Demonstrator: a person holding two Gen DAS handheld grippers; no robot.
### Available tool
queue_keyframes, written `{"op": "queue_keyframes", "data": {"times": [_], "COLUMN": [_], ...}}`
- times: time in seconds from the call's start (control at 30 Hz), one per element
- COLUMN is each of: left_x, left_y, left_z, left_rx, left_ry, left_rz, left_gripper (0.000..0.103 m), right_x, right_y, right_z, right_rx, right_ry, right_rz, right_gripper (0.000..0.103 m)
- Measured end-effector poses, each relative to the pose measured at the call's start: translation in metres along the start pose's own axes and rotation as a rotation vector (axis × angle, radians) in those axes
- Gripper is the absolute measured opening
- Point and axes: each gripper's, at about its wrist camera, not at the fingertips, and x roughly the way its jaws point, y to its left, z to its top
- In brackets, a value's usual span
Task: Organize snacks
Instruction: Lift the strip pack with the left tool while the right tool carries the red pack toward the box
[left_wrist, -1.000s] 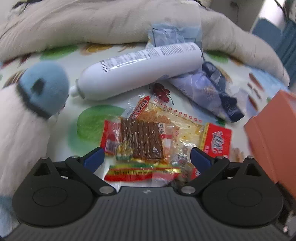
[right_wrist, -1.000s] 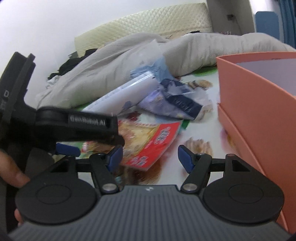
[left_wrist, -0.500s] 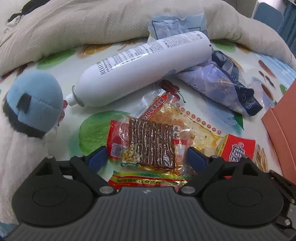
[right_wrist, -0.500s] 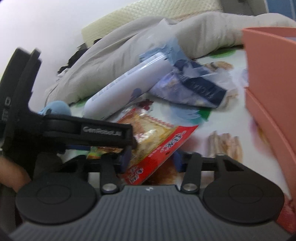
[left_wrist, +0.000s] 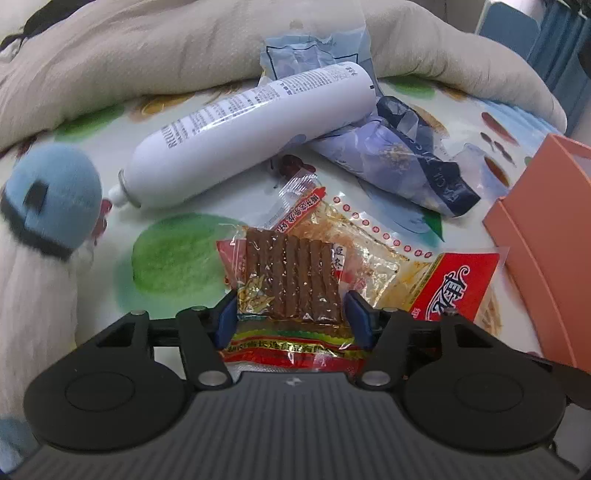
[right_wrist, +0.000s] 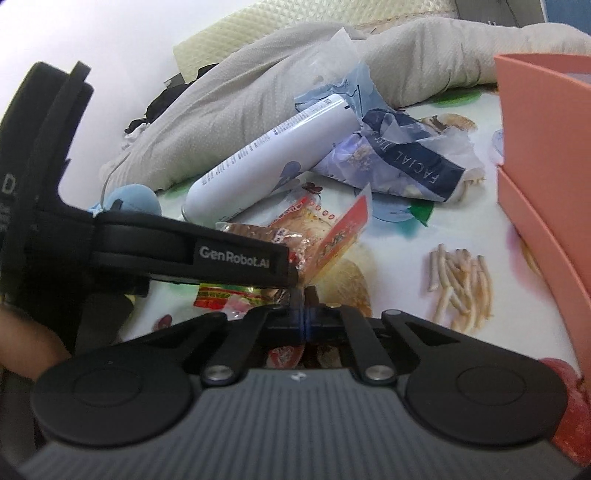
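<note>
Snack packets lie heaped on the printed bedsheet. In the left wrist view my left gripper is closing on the clear packet of brown strips, and its blue pads meet the packet's two side edges. Beneath it are a yellow-and-red packet and a larger red-ended packet. In the right wrist view my right gripper is shut on the edge of that red-ended packet, which stands tilted up from the pads. One black finger of the left gripper crosses this view.
A salmon-pink box stands open at the right. Behind the snacks lie a white spray can and a crumpled blue facial-tissue pack. A blue-and-white plush toy sits left. A beige duvet bounds the back.
The left jaws narrowed from wide open onto the brown-strip packet. The right jaws shut on the red-ended packet's edge, which now tilts up off the sheet.
</note>
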Motion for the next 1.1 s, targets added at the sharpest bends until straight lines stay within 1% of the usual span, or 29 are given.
{"op": "queue_keyframes", "data": {"times": [0.1,0.23,0.37,0.47,0.67,0.87,1.0,1.1], "left_x": [-0.009,-0.026,-0.056,-0.077,-0.11,-0.141,-0.161,-0.18], "left_y": [0.003,-0.003,-0.012,-0.014,-0.016,-0.019,-0.022,-0.024], "left_z": [-0.008,-0.024,-0.04,-0.05,-0.079,-0.109,-0.124,-0.136], "left_rx": [-0.06,-0.101,-0.126,-0.125,-0.156,-0.178,-0.187,-0.224], "left_ry": [-0.008,-0.027,-0.06,-0.081,-0.094,-0.108,-0.121,-0.135], "left_rz": [-0.027,-0.048,-0.063,-0.06,-0.07,-0.048,-0.036,-0.019], "left_gripper": [0.065,0.065,0.065,0.065,0.065,0.065,0.065,0.065], "right_x": [-0.012,-0.032,-0.059,-0.081,-0.118,-0.146,-0.163,-0.179], "right_y": [0.0,0.0,0.005,0.009,0.013,0.016,0.019,0.018], "right_z": [-0.001,-0.002,-0.003,-0.007,-0.012,-0.023,-0.03,-0.033], "right_rx": [-0.025,-0.055,-0.092,-0.116,-0.139,-0.162,-0.178,-0.172], "right_ry": [-0.013,-0.006,-0.005,-0.018,-0.016,-0.013,0.009,0.02], "right_rz": [-0.008,-0.021,-0.017,-0.01,-0.002,0.01,0.027,0.032], "right_gripper": [0.003,0.003,0.003,0.003,0.003,0.003,0.003,0.003]}}
